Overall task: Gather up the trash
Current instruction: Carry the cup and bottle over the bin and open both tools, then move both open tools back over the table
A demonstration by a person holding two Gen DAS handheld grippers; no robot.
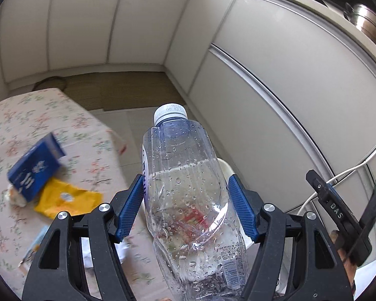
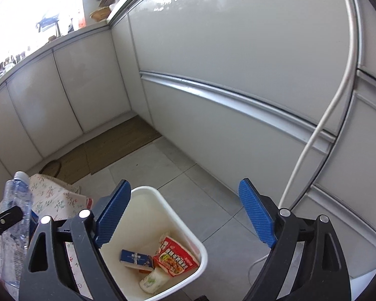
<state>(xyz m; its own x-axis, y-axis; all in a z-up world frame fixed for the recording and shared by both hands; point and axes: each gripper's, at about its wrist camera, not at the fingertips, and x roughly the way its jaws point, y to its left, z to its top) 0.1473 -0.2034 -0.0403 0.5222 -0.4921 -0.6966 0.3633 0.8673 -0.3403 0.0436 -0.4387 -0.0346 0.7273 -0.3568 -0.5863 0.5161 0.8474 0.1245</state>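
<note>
My left gripper (image 1: 185, 178) is shut on a clear, dented plastic bottle (image 1: 180, 150) with a white cap, blue pads pressing on both its sides. The same bottle (image 2: 20, 195) shows at the left edge of the right wrist view. My right gripper (image 2: 185, 183) stands open with nothing between its fingers, above a white bin (image 2: 203, 250) on the floor. Inside the bin lie a red snack packet (image 2: 175, 258), a small blue box (image 2: 135, 257) and a white wrapper (image 2: 153, 279). On the floral table (image 1: 37, 115) lie a blue carton (image 1: 35, 168), a yellow wrapper (image 1: 65, 198) and a crumpled tissue (image 1: 16, 198).
White cabinet fronts (image 2: 238, 62) enclose the corner behind and to the right of the bin. A white cable (image 2: 333, 100) hangs down the cabinets to the floor. A brown mat (image 2: 117, 145) covers the floor in the corner. Grey tiles surround the bin.
</note>
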